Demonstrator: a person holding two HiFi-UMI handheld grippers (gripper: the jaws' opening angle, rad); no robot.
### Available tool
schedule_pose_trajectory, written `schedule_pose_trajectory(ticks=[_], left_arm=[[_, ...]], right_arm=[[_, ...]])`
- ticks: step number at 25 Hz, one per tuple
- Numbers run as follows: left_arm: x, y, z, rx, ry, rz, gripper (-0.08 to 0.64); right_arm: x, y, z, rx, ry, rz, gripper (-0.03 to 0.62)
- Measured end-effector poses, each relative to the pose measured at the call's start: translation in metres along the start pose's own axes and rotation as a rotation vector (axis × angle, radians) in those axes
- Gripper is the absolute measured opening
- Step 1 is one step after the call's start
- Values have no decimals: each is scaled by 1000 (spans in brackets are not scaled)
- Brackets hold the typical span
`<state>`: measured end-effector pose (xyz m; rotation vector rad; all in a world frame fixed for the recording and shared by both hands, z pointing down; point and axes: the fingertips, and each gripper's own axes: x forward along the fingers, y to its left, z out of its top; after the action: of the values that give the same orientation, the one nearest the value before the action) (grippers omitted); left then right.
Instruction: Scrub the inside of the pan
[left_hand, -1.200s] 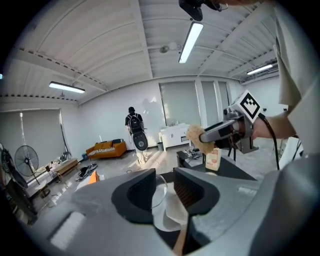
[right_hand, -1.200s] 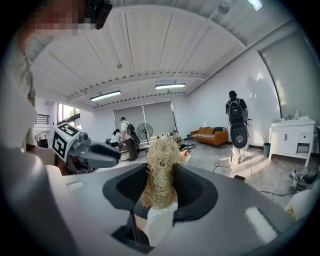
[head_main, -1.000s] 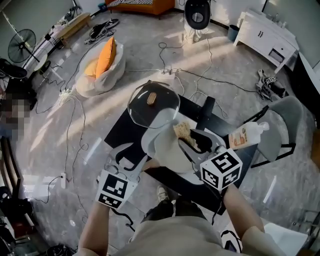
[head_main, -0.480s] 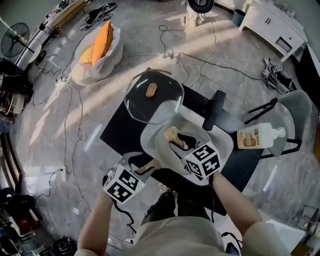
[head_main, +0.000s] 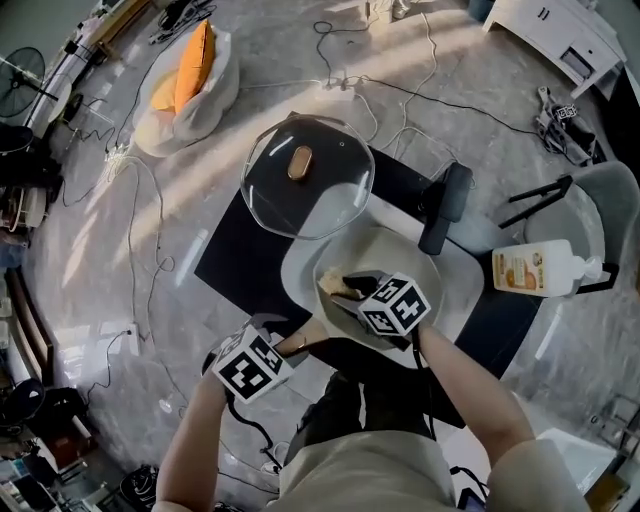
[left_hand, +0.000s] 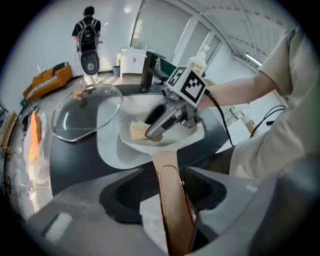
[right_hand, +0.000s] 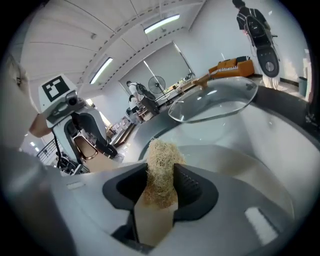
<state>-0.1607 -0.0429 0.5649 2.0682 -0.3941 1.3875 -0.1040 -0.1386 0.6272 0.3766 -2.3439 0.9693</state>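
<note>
**PAN SCRUBBING: LAYOUT, CLEARANCES, GRIP STATE**

Set out on one dark table, with bare top on the left side and cable-strewn floor all round.

Laid across the table's middle: one white mat, near edge close to the table's front edge.

On the far left, just beside the pan: one glass lid, rim overlapping the mat's far corner.

Resting on the mat: one white pan, with one wooden handle reaching over the front edge toward the person.

Near the table's right edge, well apart from the pan: one soap bottle, on its side.

Two grippers, one per hand:
- Left gripper: jaws opening, wide apart, handle between them, gap showing on one side.
- Right gripper: clamped on one straw-coloured scrub pad, tip down inside the pan.
</note>
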Motion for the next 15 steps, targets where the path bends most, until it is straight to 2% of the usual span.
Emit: schedule_pose_trajectory(ticks=[5, 7, 9, 15], left_arm=[[14, -8, -16, 19, 117, -75, 256], [18, -6, -14, 12, 114, -65, 253], [20, -1, -12, -3, 105, -42, 182], [20, 3, -13, -23, 96, -36, 169]], right_arm=[[22, -4, -18, -14, 74, 35, 169], [28, -9, -25, -12, 98, 33, 167], [33, -15, -28, -7, 108, 35, 167], [49, -32, -38, -21, 161, 28, 167]])
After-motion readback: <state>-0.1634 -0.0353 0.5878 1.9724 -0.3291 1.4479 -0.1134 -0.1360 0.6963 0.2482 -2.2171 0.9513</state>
